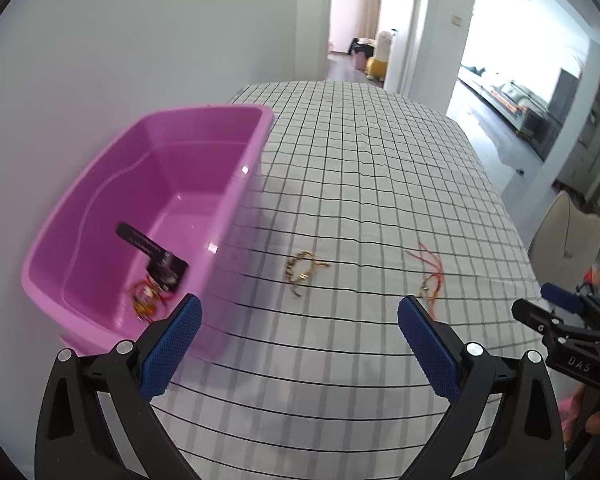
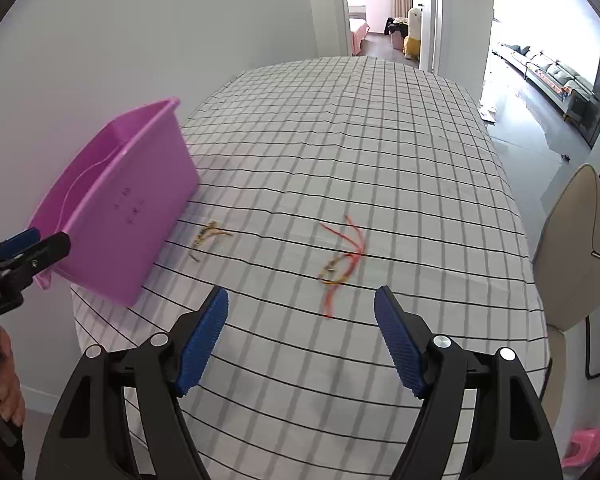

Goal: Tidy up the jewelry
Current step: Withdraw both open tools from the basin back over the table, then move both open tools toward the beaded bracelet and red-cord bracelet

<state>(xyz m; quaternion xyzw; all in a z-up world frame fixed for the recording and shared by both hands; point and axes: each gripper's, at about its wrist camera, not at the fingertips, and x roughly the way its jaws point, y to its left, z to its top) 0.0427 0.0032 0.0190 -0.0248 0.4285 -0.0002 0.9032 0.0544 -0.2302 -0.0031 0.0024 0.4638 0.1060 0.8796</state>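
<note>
A pink plastic bin (image 1: 236, 184) stands at the table's left edge, also in the right wrist view (image 2: 140, 200). Inside it lie a black tag (image 1: 156, 256) and a red-gold bracelet (image 1: 146, 300). A gold beaded bracelet (image 1: 302, 270) lies on the checked cloth right of the bin, also in the right wrist view (image 2: 208, 236). A red string bracelet (image 1: 430, 276) lies further right, also in the right wrist view (image 2: 342, 260). My left gripper (image 1: 300, 332) is open and empty, just short of the gold bracelet. My right gripper (image 2: 300, 328) is open and empty, just short of the red bracelet.
The checked tablecloth (image 2: 360, 140) covers the table, which runs away toward a doorway. A white wall is on the left. A beige chair (image 2: 580, 248) stands at the table's right side. The right gripper shows at the left wrist view's right edge (image 1: 556, 308).
</note>
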